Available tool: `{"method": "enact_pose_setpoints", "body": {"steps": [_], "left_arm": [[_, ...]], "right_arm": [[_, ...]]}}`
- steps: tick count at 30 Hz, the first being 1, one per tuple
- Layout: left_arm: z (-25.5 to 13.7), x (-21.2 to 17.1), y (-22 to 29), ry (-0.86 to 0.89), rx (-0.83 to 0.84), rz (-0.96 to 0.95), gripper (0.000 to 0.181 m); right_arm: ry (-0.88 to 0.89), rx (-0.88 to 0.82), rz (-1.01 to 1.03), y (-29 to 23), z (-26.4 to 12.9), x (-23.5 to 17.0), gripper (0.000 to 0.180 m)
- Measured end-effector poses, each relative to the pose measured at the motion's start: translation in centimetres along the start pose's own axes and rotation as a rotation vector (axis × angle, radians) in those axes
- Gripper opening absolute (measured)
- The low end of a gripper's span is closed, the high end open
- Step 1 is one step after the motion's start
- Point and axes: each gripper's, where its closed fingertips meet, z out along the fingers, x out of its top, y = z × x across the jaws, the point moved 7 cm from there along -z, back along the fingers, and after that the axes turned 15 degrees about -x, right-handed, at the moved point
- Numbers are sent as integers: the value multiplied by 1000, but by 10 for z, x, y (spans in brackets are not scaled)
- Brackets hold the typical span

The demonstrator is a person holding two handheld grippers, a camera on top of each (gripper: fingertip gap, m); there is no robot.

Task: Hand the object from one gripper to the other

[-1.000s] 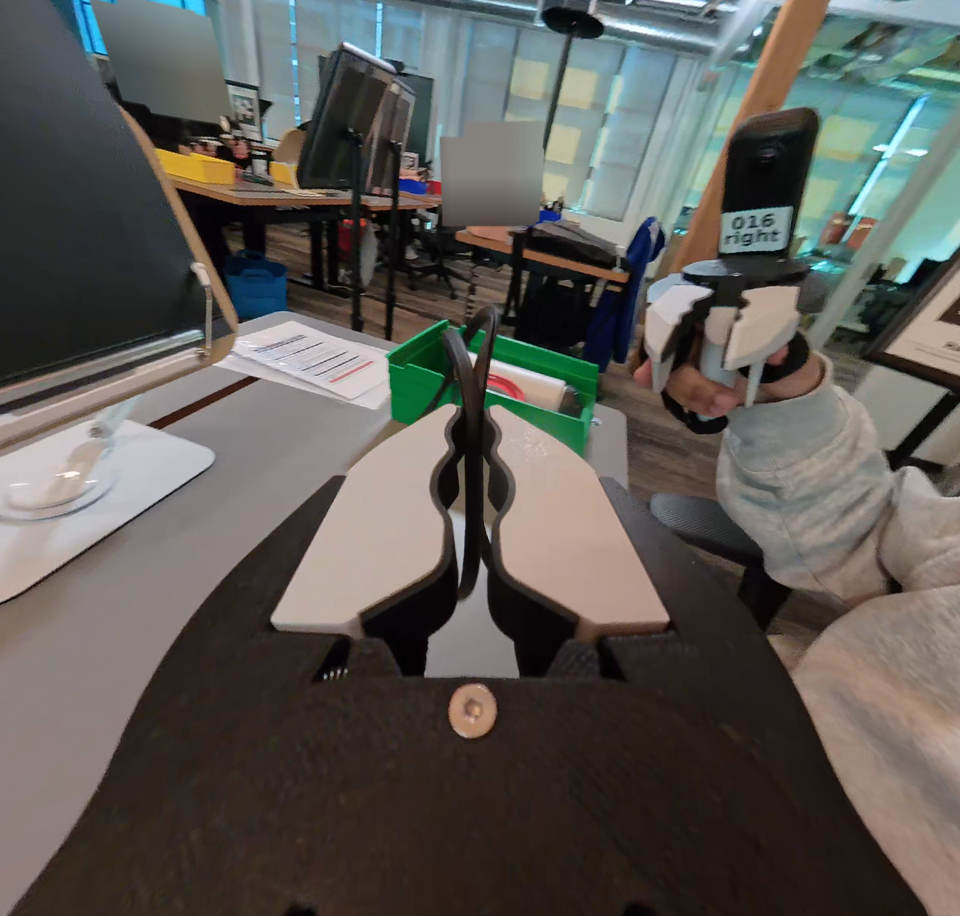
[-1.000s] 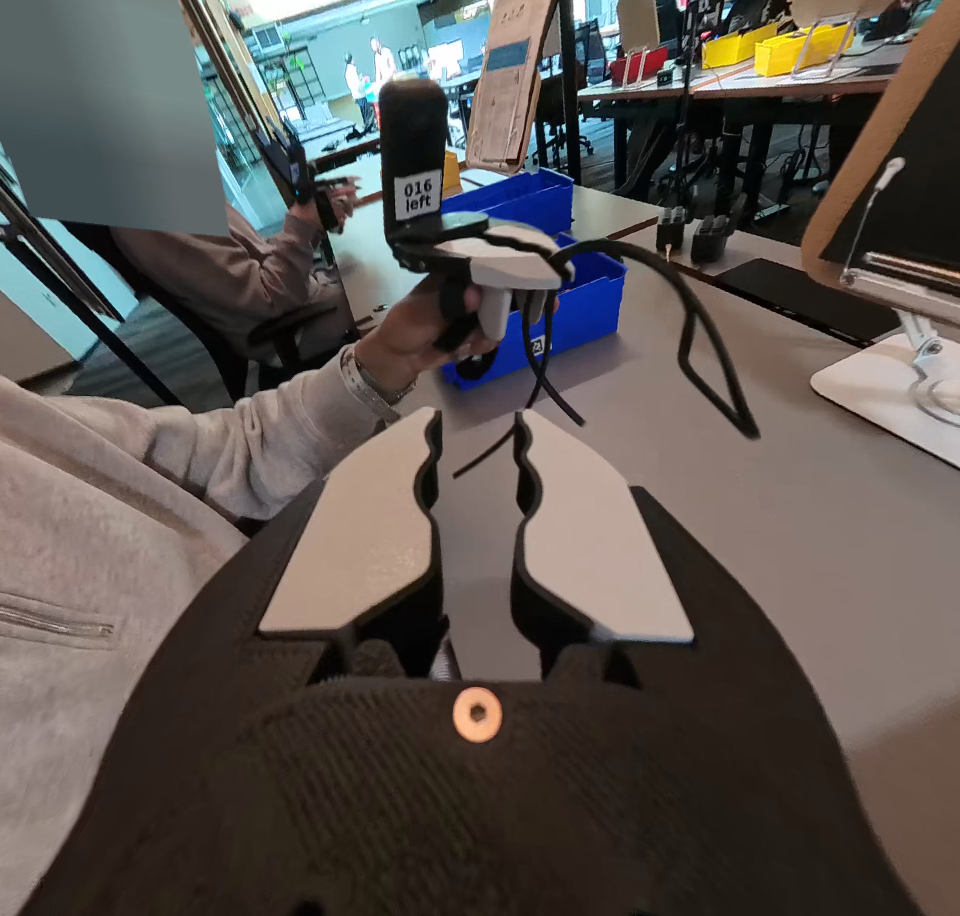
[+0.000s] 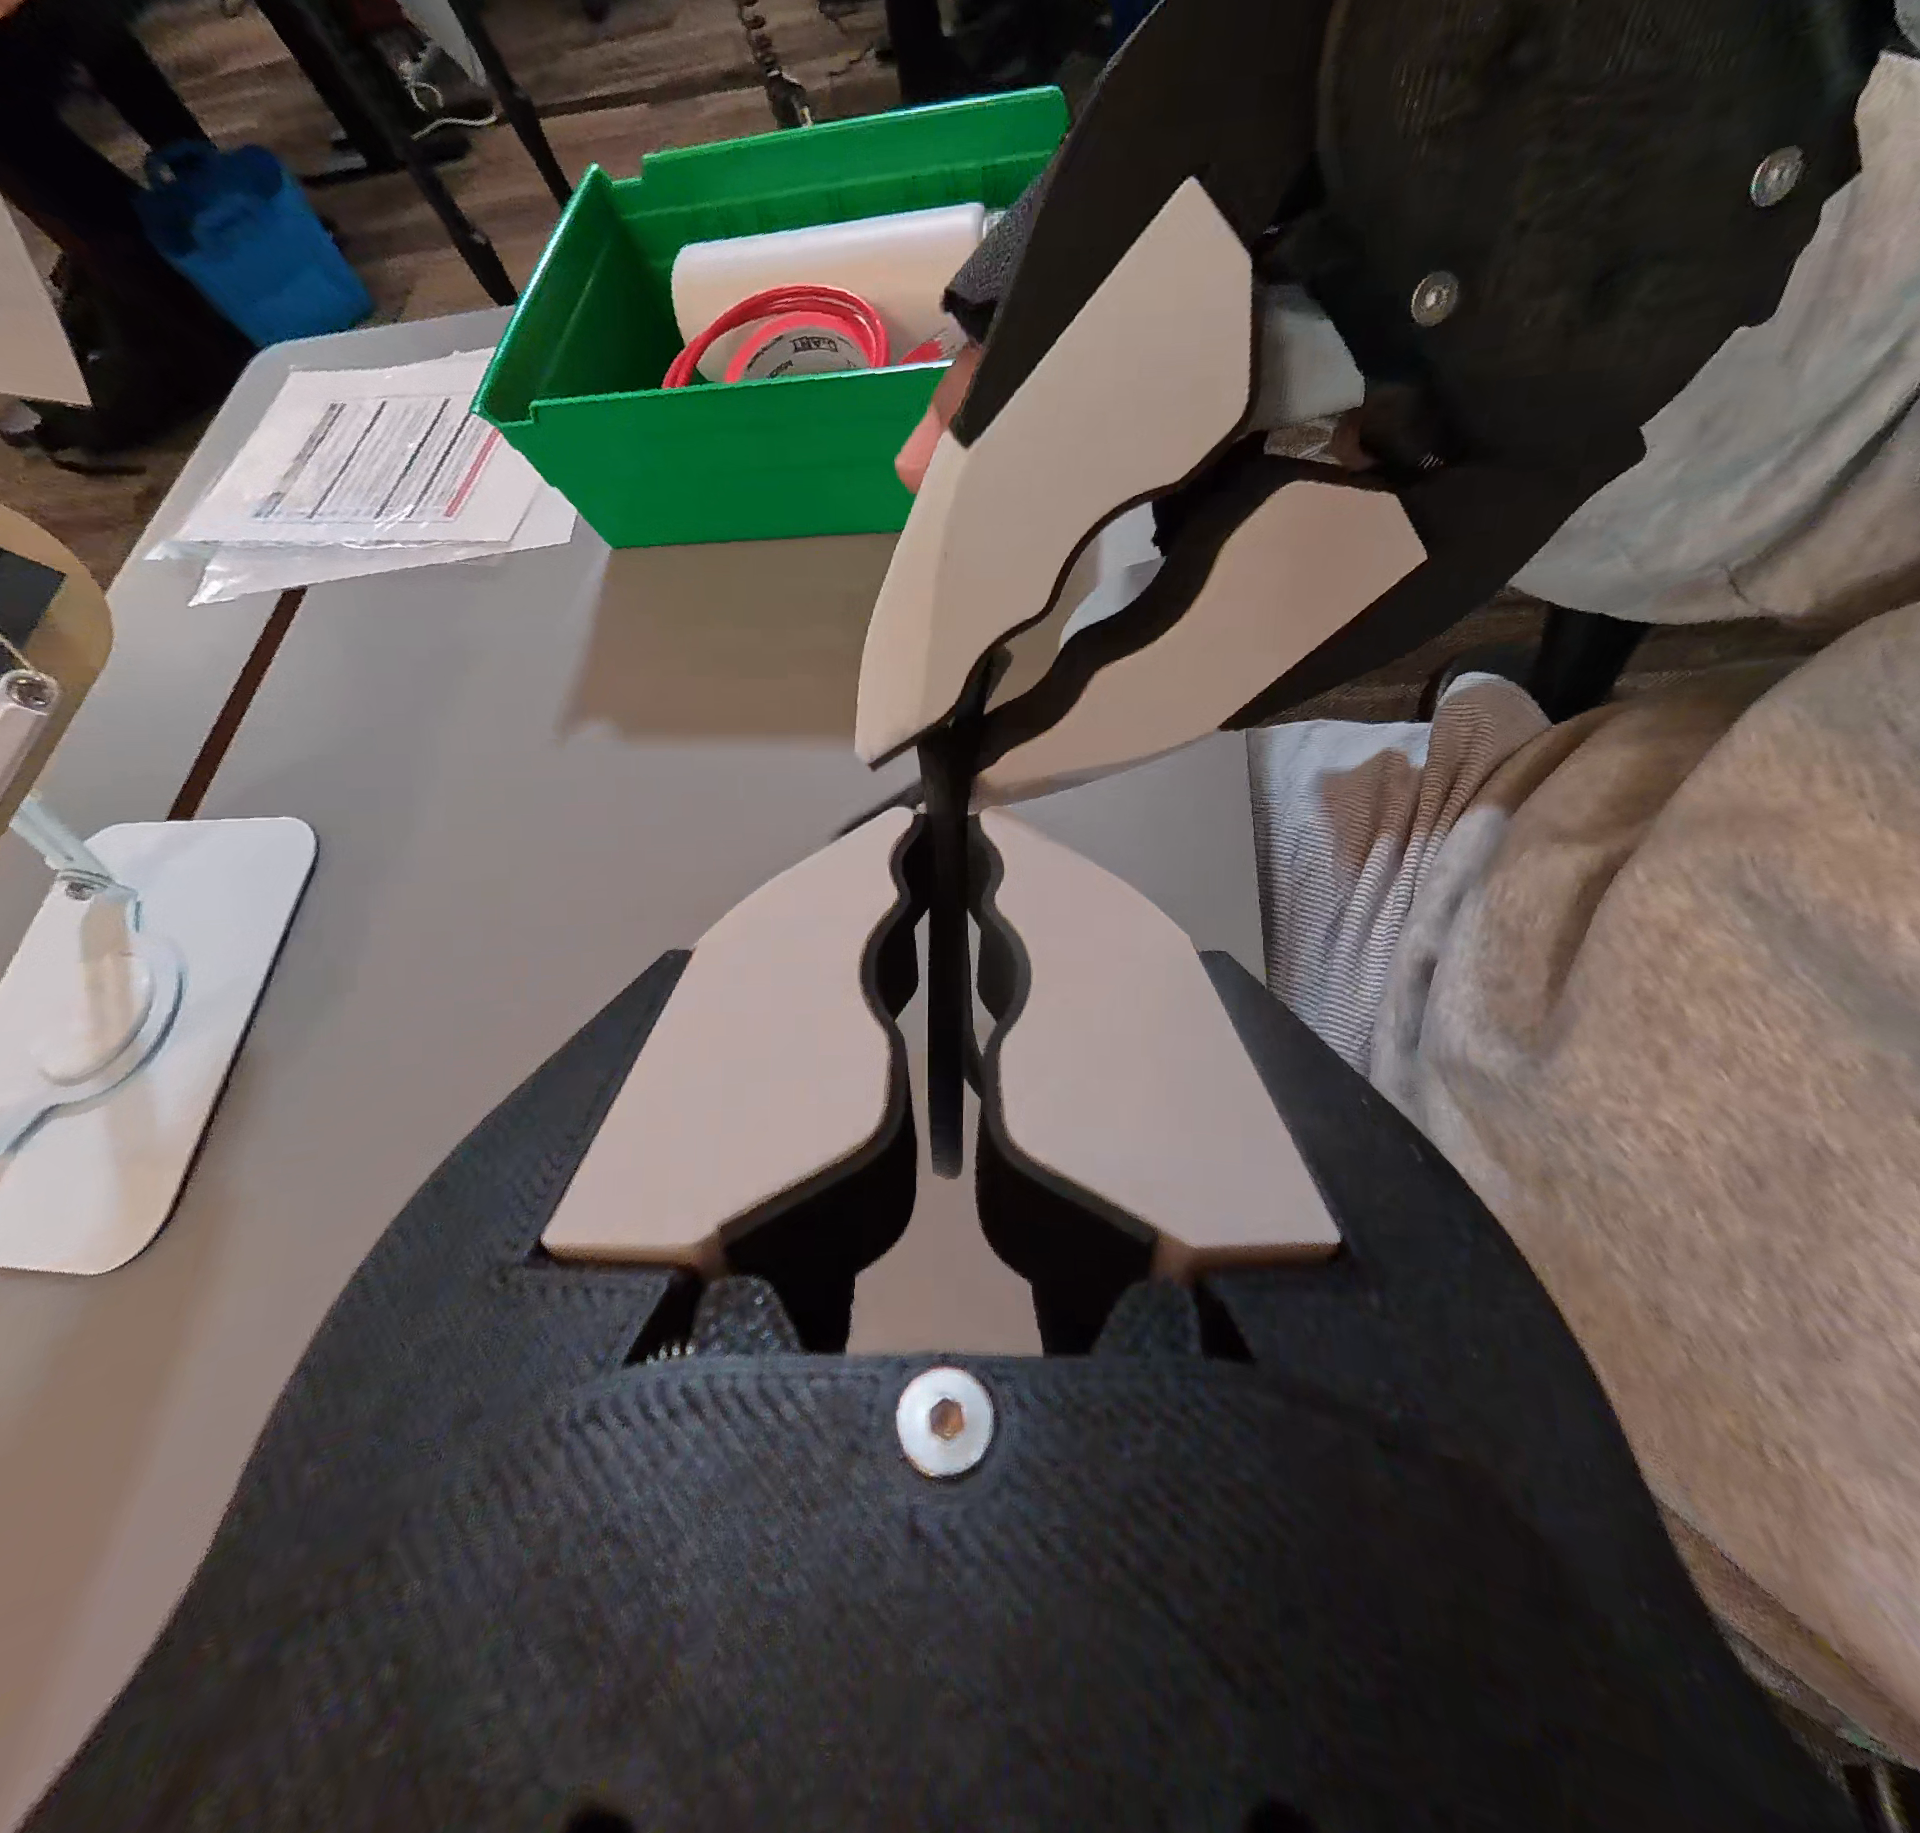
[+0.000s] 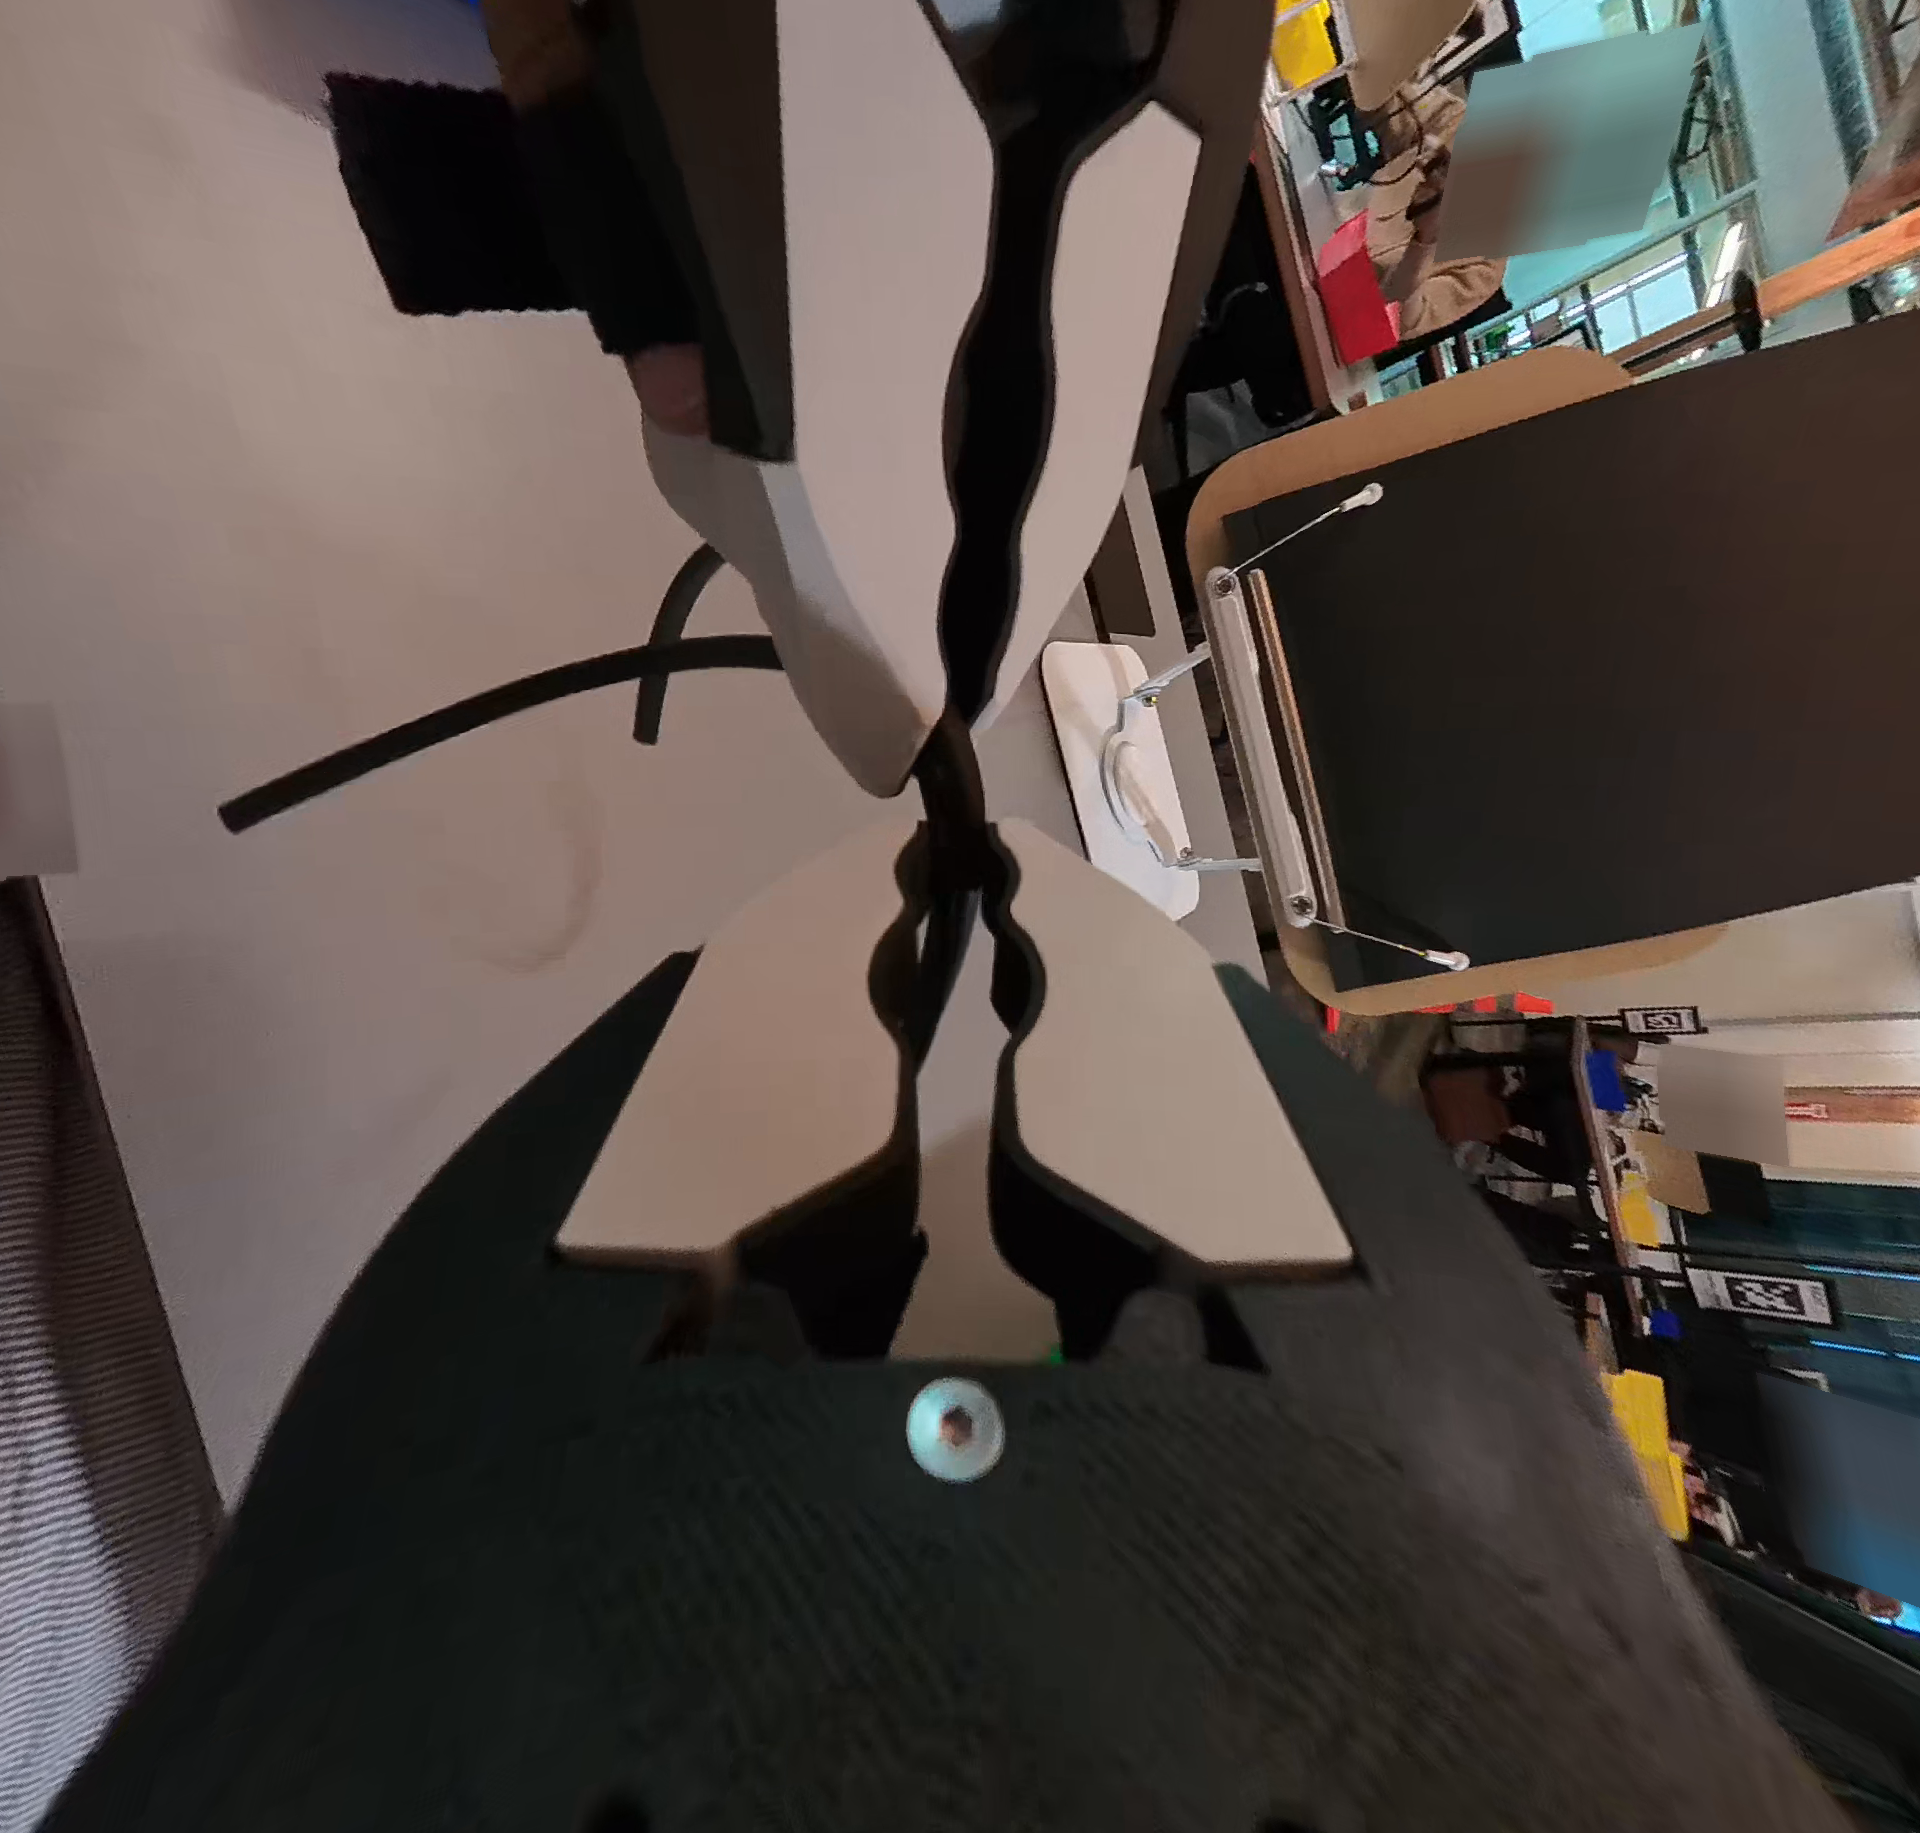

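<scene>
The left gripper (image 3: 948, 827) has its two pale fingers pressed together on a thin black cord (image 3: 948, 1004). The cord runs straight down the narrow gap between them and one cut end shows low in the gap. Directly in front, tip against tip, the right gripper (image 3: 961, 734) comes in from the upper right, and its fingers also pinch the same cord, a little further along. So the cord is held by both grippers at once, in the air above the grey table (image 3: 436, 744), close to the table's right edge.

In the right wrist view the picture is turned sideways. Here the right gripper (image 4: 951, 833) is at the bottom and the left gripper (image 4: 940, 734) reaches in from the top; between their meeting tips the cord (image 4: 488, 718) is only a dark bunch. The rest of the cord curves away to the left of the left gripper, with two loose ends hanging free over the table.

A green bin (image 3: 717, 453) stands at the far edge of the table and holds a red coil and some white things. Beside it, toward the far left corner, some printed sheets (image 3: 374, 464) lie flat. At the left edge stands the white base of a stand (image 3: 156, 1035). The stand carries a dark board (image 4: 1600, 661). A grey sleeve (image 3: 1621, 1056) of the person fills the right side of the left wrist view.
</scene>
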Motion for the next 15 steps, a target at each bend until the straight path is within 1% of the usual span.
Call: {"method": "enact_pose_setpoints", "body": {"steps": [1, 4, 5, 7, 9, 12, 14, 15], "left_arm": [[0, 0, 0, -3, 6, 7, 5], [-5, 5, -1, 65, 26, 8, 7], [-8, 7, -3, 103, 41, 4, 14], [-16, 11, -6, 195, 70, -3, 40], [-26, 15, -9, 282, 83, -22, 54], [-42, 19, -13, 426, 106, -47, 68], [-52, 22, -15, 525, 114, -50, 73], [-56, 22, -16, 567, 118, -54, 73]], "right_arm": [[-5, 2, 6, 0, 0, 0, 9], [10, -10, 63, 7, -1, 2, 8], [24, -4, 104, 11, -3, 1, 8], [50, 11, 212, 21, -4, -2, 8], [82, 19, 336, 34, -6, -9, 8], [134, 29, 538, 55, -9, -26, 8], [190, 48, 688, 68, -13, -37, 8], [225, 64, 765, 74, -15, -42, 8]]}}
